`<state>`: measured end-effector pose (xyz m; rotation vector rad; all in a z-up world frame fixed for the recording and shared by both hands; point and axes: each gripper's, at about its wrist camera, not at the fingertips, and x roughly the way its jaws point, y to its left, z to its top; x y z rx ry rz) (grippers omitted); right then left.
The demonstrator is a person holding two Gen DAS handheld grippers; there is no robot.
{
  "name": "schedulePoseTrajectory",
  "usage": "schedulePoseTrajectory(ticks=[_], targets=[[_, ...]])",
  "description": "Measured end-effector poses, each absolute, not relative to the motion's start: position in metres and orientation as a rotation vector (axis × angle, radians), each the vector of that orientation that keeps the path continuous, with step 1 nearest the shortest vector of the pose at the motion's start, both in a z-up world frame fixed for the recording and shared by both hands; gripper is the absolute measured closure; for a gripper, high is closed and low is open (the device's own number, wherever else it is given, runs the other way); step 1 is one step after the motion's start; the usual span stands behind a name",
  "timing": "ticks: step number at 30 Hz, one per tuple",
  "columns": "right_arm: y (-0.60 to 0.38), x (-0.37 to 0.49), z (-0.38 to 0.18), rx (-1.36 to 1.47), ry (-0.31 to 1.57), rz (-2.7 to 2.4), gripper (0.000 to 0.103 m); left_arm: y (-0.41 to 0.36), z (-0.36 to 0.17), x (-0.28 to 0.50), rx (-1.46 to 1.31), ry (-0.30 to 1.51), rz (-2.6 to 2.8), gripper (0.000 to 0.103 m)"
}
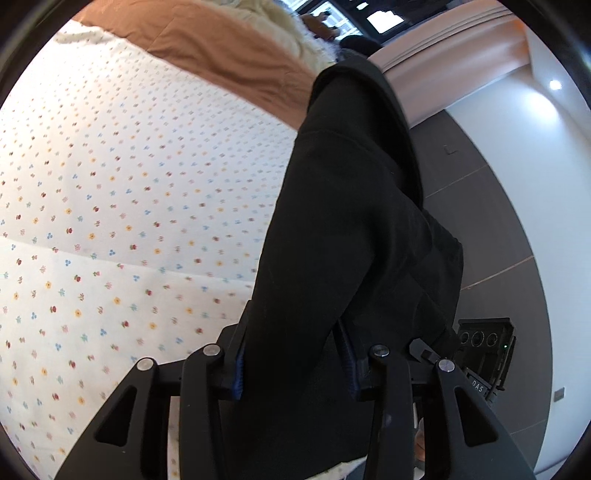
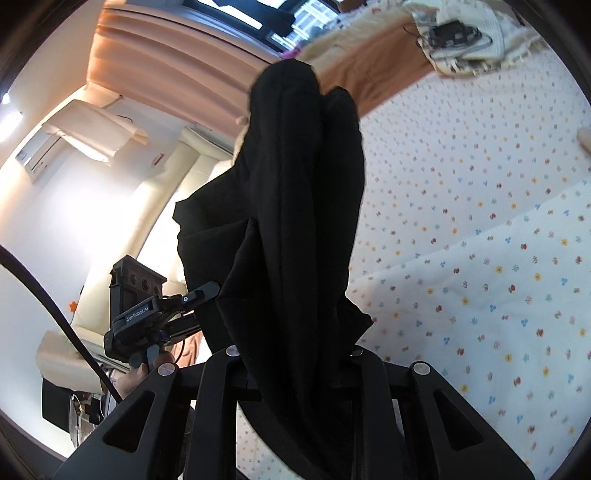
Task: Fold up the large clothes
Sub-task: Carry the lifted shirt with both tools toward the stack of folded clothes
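Up off the bed, a black garment (image 1: 354,221) hangs bunched between both grippers. The left gripper (image 1: 295,365) has its fingers closed partway on a thick fold of the cloth, and the right gripper (image 2: 295,354) pinches a thinner gather with its fingers nearly together. Below lies a white bedsheet (image 1: 129,221) dotted with small flowers, with a brown blanket (image 1: 229,48) at its far end and a cream fluffy throw (image 1: 280,29) beyond. Dark grey floor tiles (image 1: 480,221) and a peach curtain (image 2: 166,59) frame the room. The black cloth hides the fingertips, and its lower edge is cut off.
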<state>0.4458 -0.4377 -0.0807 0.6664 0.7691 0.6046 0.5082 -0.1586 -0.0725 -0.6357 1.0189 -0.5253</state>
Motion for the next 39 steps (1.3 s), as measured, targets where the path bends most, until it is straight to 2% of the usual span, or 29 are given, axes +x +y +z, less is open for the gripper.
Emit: schedulePoseTrajectory(ticks=[22,31,39], targets=[[-0.518,0.262,0.036,0.533,0.614,0.505,0.086,-0.219,0.035,0.373,-0.622,0.912,-0.73,0.062],[-0.534,0.177,0.065,0.504,0.574,0.482,0.086,-0.248,0.067,0.304,-0.607,0.897,-0.778,0.062],[-0.557,0.136,0.078,0.487,0.552,0.477,0.086,-0.277,0.092,0.263,-0.58,0.893,-0.83,0.062]])
